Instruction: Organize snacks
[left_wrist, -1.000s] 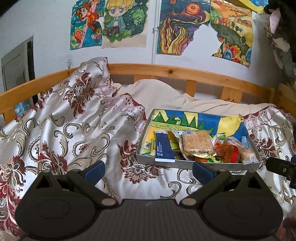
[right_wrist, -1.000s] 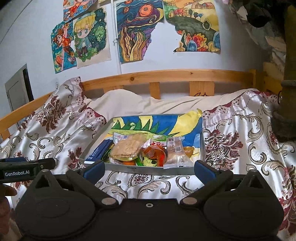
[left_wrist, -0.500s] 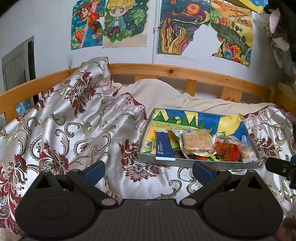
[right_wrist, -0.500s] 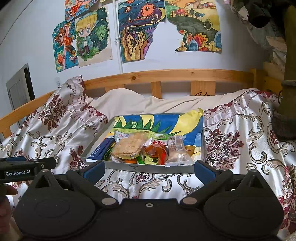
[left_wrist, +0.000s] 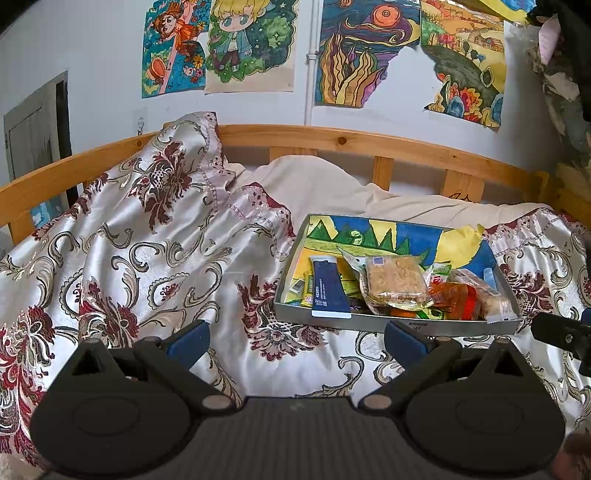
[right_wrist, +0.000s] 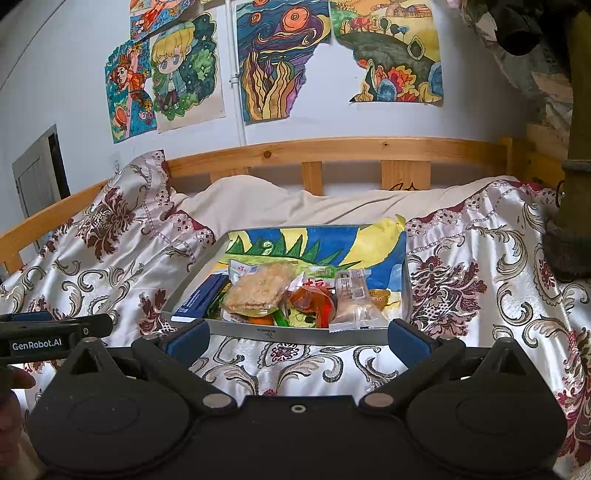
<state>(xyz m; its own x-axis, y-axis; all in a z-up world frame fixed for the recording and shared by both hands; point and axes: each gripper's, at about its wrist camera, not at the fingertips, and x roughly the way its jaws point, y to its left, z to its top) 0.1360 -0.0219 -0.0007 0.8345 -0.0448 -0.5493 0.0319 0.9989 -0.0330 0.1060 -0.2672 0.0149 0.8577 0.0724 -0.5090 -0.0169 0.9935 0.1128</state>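
Note:
A shallow grey tray (left_wrist: 413, 325) (right_wrist: 306, 334) lined with a colourful drawing lies on the bed. It holds a pile of snacks: a dark blue packet (left_wrist: 327, 290) (right_wrist: 199, 297), a clear-wrapped crispy cake (left_wrist: 395, 280) (right_wrist: 256, 286), an orange-red pack (left_wrist: 452, 299) (right_wrist: 312, 299) and a clear-wrapped pastry (right_wrist: 356, 306). My left gripper (left_wrist: 297, 338) is open and empty, low over the quilt left of the tray's front. My right gripper (right_wrist: 297, 336) is open and empty, just before the tray's front wall.
A floral satin quilt (left_wrist: 140, 251) (right_wrist: 480, 280) covers the bed in folds. A wooden rail (left_wrist: 369, 144) (right_wrist: 332, 147) runs behind, below a wall of drawings. The other gripper shows at the right edge (left_wrist: 561, 332) and left edge (right_wrist: 48, 332).
Both views have drifted slightly closer to the tray. Both grippers stay open and empty.

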